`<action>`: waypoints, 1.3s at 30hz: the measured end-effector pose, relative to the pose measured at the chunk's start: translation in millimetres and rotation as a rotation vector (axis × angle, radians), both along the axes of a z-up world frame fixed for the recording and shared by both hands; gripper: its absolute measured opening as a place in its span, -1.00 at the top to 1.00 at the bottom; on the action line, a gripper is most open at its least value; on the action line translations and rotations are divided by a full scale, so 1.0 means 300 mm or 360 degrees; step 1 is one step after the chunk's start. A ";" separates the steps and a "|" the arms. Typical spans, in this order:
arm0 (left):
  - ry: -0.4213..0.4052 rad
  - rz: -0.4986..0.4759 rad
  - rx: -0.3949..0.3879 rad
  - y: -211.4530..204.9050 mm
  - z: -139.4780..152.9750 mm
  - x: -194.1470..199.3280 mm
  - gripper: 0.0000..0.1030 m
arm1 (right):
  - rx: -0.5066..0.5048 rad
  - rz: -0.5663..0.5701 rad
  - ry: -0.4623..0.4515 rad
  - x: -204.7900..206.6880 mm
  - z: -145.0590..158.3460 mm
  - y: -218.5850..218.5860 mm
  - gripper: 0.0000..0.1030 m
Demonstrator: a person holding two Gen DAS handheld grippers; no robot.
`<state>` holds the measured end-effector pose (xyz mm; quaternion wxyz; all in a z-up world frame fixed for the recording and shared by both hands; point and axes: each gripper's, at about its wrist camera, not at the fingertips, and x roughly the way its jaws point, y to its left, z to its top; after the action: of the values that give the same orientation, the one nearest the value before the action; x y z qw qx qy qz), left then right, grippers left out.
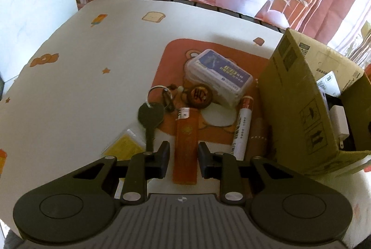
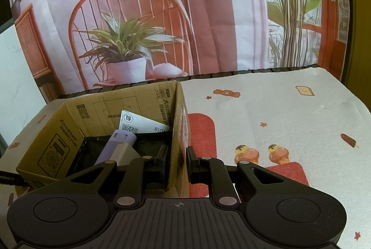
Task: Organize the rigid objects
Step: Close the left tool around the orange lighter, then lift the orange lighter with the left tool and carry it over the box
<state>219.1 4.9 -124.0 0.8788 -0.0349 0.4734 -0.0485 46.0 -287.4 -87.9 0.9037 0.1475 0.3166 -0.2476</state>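
My left gripper [image 1: 183,162] straddles orange lighter [image 1: 185,144]; pads sit close on both sides, small gaps visible, no firm clamp seen. Key [image 1: 149,119] on ring just left of fingers, yellow packet [image 1: 125,144] below it. White marker [image 1: 241,133] just right of lighter. Ahead: round brown tag [image 1: 200,95], then clear plastic case [image 1: 219,77]. Cardboard box [image 1: 299,105] far right. My right gripper [image 2: 177,165] clamped on box's right wall, 1 finger inside, 1 outside. Purple item [image 2: 116,144] and white card [image 2: 139,124] inside, left of fingers.

Printed backdrop [image 2: 208,17] w/ chair, plants, lamp.
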 end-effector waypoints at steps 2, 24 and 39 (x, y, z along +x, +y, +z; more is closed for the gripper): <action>0.0002 0.0002 -0.0001 0.004 -0.002 0.002 0.46 | -0.0001 0.0000 0.0001 0.000 0.000 0.000 0.71; -0.0074 -0.0077 0.0138 -0.031 -0.004 0.001 0.53 | 0.0002 0.0000 -0.0002 -0.001 0.001 0.002 0.65; -0.0126 -0.0031 0.0161 -0.043 -0.009 -0.071 0.53 | 0.0001 0.0001 -0.0001 -0.003 0.003 0.001 0.65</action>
<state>197.7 -8.0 -126.7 0.8970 0.0160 0.4403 -0.0344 45.2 -287.0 -87.1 0.9039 0.1477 0.3163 -0.2473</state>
